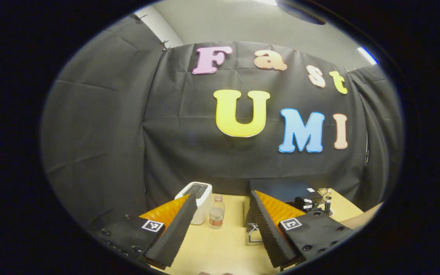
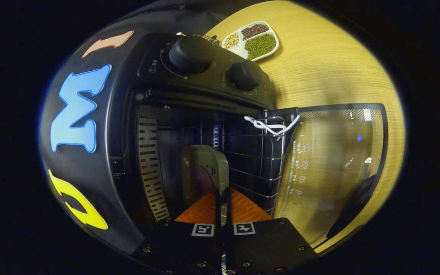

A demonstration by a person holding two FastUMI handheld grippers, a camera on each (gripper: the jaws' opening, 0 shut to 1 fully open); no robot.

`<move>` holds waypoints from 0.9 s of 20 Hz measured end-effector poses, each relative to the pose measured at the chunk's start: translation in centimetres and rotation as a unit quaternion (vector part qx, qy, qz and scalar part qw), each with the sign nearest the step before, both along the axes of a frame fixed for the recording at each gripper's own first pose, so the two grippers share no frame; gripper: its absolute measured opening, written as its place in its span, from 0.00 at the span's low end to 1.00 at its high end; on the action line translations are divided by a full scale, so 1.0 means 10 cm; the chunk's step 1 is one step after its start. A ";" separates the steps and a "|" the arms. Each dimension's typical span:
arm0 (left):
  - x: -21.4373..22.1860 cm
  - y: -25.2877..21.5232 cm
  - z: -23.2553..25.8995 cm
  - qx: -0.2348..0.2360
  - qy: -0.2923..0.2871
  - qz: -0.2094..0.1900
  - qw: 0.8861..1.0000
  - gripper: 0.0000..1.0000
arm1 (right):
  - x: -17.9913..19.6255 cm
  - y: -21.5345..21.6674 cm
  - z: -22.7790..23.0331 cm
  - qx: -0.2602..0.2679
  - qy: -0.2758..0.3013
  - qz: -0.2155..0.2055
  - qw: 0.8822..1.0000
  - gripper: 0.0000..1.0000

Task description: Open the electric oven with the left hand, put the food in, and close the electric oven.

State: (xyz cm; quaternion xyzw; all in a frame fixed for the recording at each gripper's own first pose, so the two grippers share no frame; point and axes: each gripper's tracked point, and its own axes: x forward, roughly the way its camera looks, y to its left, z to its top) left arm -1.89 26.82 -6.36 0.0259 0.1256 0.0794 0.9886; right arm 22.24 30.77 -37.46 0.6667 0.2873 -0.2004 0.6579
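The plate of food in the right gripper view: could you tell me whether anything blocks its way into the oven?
Nothing visible does. The door is swung open, and the plate, pinched at its edge by the right gripper, is already over the wire rack inside the oven.

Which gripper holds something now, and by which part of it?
The right gripper holds the food plate by its near rim, inside the open oven. The left gripper is open, holding nothing.

No legible text, labels, brands or numbers anywhere.
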 end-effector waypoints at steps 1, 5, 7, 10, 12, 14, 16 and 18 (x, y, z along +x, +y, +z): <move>0.02 -0.05 0.00 0.002 -0.001 -0.004 1.000 0.95 | 0.02 0.03 -0.01 0.002 -0.002 0.006 1.000 0.06; 0.09 -0.28 -0.02 0.000 -0.004 -0.018 1.000 0.95 | -0.10 -0.02 0.09 -0.018 -0.006 0.048 0.999 0.19; 0.13 -0.42 -0.02 -0.005 -0.008 -0.026 1.000 0.99 | -0.24 0.01 0.11 -0.042 0.000 0.104 0.994 0.30; 0.21 -0.63 -0.04 -0.008 -0.011 -0.040 0.999 0.95 | -0.48 -0.18 0.19 -0.137 -0.010 0.180 0.974 0.32; 0.28 -0.80 0.00 -0.009 -0.018 -0.051 0.999 0.95 | -0.59 -0.26 0.31 -0.174 -0.032 0.221 0.959 0.33; 0.34 -0.97 -0.01 -0.012 -0.020 -0.060 0.998 0.98 | -0.68 -0.34 0.42 -0.197 -0.052 0.260 0.944 0.32; 0.38 -1.10 -0.02 -0.012 -0.022 -0.066 0.997 0.95 | -0.76 -0.49 0.56 -0.234 -0.068 0.293 0.924 0.32; 0.39 -1.23 -0.01 -0.014 -0.023 -0.070 0.997 0.98 | -0.86 -0.62 0.75 -0.277 -0.093 0.332 0.897 0.32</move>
